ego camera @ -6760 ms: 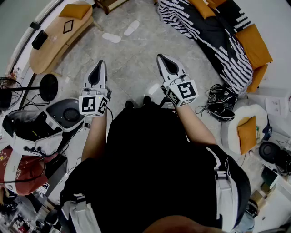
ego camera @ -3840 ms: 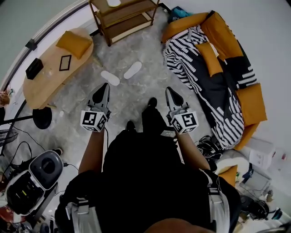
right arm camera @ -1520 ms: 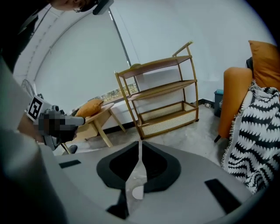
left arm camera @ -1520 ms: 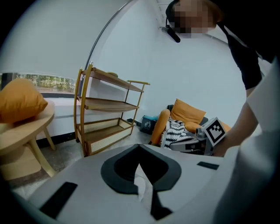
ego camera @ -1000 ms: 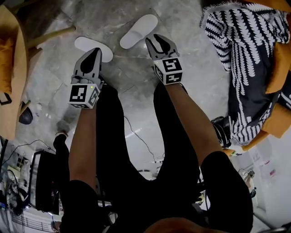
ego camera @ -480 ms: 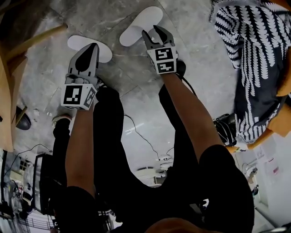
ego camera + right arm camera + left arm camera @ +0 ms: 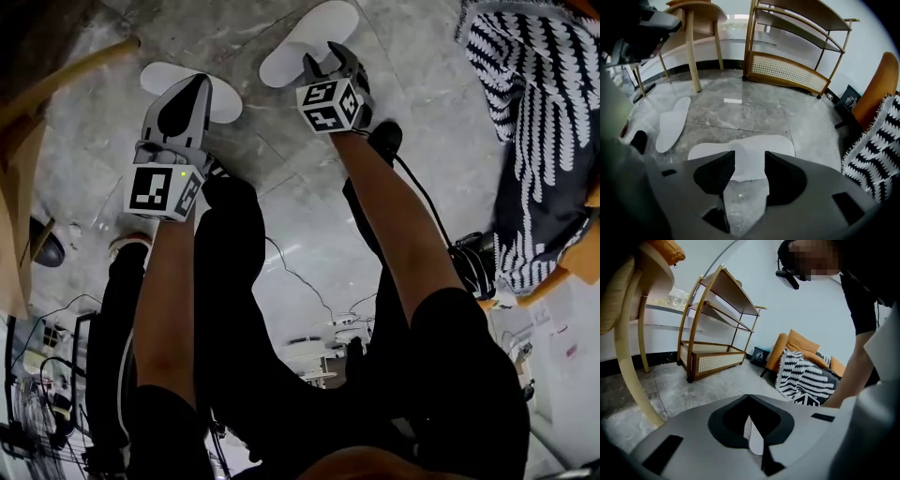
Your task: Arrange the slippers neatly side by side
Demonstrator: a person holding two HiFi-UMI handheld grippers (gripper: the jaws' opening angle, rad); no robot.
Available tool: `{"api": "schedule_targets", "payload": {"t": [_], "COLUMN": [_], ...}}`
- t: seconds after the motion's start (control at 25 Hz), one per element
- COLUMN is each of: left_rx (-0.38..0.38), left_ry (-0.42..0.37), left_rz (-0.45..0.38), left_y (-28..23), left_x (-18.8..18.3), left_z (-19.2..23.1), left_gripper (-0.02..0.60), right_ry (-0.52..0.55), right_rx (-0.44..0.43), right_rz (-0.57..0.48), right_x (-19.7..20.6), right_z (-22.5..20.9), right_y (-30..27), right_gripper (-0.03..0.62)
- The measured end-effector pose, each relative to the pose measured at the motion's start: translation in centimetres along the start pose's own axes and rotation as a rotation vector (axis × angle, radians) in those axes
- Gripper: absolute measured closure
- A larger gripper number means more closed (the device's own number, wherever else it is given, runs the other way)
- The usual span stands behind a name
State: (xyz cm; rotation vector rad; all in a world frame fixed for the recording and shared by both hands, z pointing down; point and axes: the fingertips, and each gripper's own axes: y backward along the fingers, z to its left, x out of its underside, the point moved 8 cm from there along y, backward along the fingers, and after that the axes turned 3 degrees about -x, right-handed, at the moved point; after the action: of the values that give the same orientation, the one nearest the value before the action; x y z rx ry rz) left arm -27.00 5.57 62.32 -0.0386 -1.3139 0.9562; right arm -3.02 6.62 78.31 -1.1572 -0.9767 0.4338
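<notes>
While the right tongs are opening over the angled white slipper on the floor, its edge between the jaws but ungripped, they should pinch that edge and swing it parallel to the other slipper (left tongs closed together above it).

Left slipper and right slipper white, floor grey marbled, throw black-white striped, far sofa orange.

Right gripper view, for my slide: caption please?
Right gripper, jaws opening, white slipper between them on the grey floor.
</notes>
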Motion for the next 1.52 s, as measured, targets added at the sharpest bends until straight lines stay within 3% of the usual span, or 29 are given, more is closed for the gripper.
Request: {"api": "schedule_targets", "payload": {"t": [0.16, 0.44, 0.72, 0.92, 1.16, 1.52], "left_rx": [0.002, 0.008, -0.007, -0.042, -0.064, -0.101], "left_ry": [0.011, 0.024, 0.069, 0.116, 0.13, 0.128], "left_rz": [0.003, 0.006, 0.011, 0.024, 0.019, 0.051], "left_y": [-0.1, 0.6, 0.9, 0.7, 0.2, -2.6], "left_x": [0.7, 1.1, 0.9, 0.5, -0.8, 1.2], "left_z": [0.8, 1.3, 0.8, -0.4, -2.5, -4.2], "left_gripper": [0.568, 0.568, 0.568, 0.568, 0.568, 0.569], "right_ry": [0.016, 0.004, 0.052, 0.175, 0.4, 0.729], "right_rx": [0.046, 0.136, 0.139, 0.111, 0.078, 0.011], "right_rz": [0.052, 0.104, 0.098, 0.065, -0.018, -0.11], "right_x": [0.4, 0.5, -0.2, -1.1, -2.9, -1.9], "right_z": [0.4, 0.0, -0.8, -2.4, -5.1, -8.7], "right_y": [-1.6, -2.6, -1.0, 1.4, 4.1, 4.0], "right_gripper": [0.391, 0.516, 0.551, 0.553, 0.553, 0.553]}}
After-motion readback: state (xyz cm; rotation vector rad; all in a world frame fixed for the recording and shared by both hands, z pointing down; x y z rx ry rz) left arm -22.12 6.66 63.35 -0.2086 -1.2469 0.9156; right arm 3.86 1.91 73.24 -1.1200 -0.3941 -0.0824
